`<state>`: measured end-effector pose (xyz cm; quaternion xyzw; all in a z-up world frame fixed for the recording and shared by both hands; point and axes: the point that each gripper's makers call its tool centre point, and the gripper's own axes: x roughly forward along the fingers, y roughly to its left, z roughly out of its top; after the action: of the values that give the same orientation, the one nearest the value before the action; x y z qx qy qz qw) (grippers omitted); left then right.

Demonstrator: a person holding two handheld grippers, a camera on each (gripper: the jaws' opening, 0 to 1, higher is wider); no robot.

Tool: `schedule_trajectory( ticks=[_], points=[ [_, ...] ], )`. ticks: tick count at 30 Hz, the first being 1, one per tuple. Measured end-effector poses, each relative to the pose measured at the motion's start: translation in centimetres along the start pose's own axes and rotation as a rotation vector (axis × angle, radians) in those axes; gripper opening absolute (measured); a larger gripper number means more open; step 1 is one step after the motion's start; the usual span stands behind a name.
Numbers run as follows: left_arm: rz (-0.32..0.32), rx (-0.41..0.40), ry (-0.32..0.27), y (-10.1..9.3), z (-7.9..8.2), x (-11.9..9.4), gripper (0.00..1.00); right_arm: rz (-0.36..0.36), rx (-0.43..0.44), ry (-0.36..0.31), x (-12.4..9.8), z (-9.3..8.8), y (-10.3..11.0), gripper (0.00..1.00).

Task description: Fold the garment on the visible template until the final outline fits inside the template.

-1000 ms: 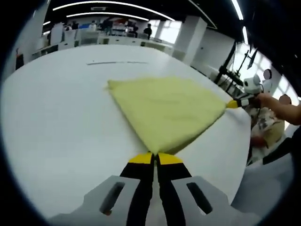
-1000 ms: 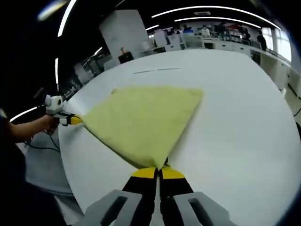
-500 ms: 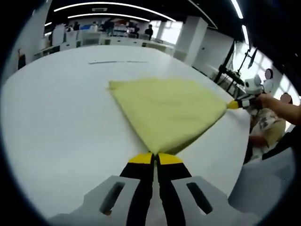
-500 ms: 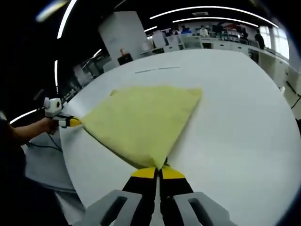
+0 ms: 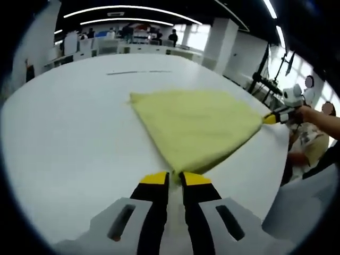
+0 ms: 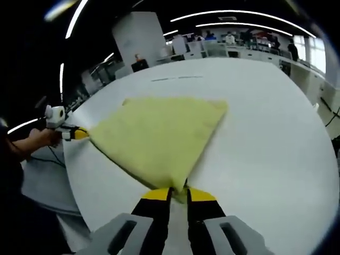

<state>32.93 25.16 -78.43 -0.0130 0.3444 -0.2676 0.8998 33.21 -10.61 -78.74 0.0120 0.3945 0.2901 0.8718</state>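
Observation:
A yellow garment (image 5: 196,125), folded flat, lies on the white table (image 5: 69,138). In the left gripper view my left gripper (image 5: 175,179) has its jaws slightly parted just below the garment's near corner, with white table in the gap. My right gripper (image 5: 272,118) touches the far right corner there. In the right gripper view the garment (image 6: 159,133) spreads ahead, and my right gripper (image 6: 179,194) stands open with the near corner lying between its yellow tips. My left gripper (image 6: 79,133) sits at the garment's left corner.
A thin dark line (image 5: 139,72) marks the table beyond the garment, also seen as a dark line (image 6: 177,78) in the right gripper view. A person's hand (image 5: 313,114) holds the right gripper. The table edge (image 6: 74,180) runs close on the left. Desks and people stand far behind.
Both grippers' jaws, shut on the garment's corners before, have parted. The garment lies as it did; the views shifted slightly.

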Motion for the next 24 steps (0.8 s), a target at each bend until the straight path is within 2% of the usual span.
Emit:
schedule_trajectory(
  ticks=[4,10,13,18,24],
  points=[
    [0.000,0.017,-0.007,-0.3,0.4,-0.1,0.23,0.004,-0.014,-0.018,-0.2,1.0,0.4,0.34],
    [0.013,0.026,-0.044,-0.7,2.2,-0.6,0.45,0.025,-0.049,-0.028,-0.5,2.2,1.7,0.54],
    [0.009,-0.003,-0.073,-0.9,3.2,-1.0,0.55,0.027,-0.049,-0.041,-0.9,3.0,2.3,0.66],
    [0.006,-0.009,-0.089,-1.6,4.1,-1.9,0.67,0.035,-0.059,-0.081,-2.1,4.4,3.6,0.78],
    [-0.002,-0.002,-0.119,-2.3,5.2,-3.4,0.82,0.042,-0.082,-0.101,-3.2,5.2,4.6,0.85]
  ],
)
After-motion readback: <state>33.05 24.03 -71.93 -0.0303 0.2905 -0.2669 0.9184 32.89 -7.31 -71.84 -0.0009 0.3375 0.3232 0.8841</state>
